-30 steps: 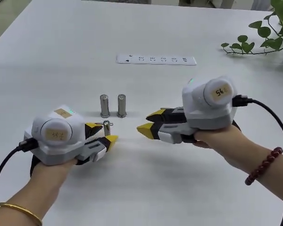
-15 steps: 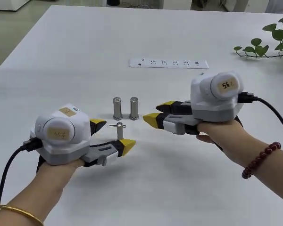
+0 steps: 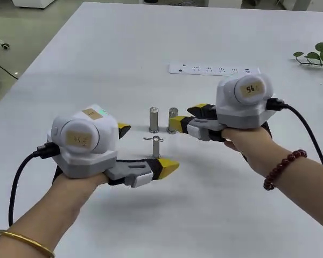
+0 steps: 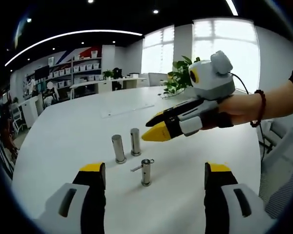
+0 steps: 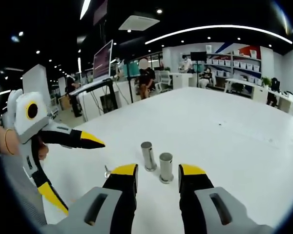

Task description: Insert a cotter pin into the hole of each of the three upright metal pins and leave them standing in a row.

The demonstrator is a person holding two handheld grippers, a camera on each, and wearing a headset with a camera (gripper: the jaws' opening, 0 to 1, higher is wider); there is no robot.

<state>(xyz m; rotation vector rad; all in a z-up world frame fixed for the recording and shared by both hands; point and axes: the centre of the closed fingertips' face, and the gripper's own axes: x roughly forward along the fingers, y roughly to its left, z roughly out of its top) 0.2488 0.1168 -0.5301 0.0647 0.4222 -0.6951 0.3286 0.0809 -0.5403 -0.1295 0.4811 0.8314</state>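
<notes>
Brightness: bright and even in all three views.
Light: round ceiling lamps at the top of the left gripper view; the window at upper right glows white.
Shadows: soft, grey, on the table, lower middle of the head view.
Shine: pale stripes on the metal pins.
Edges: gripper views bend straight lines.

We see a white table with three silver metal pins and a silver cotter pin. Our left gripper and right gripper are white and grey, with black jaws tipped yellow. The power strip is white, the plant green, the bracelet dark red, the bangle gold.
</notes>
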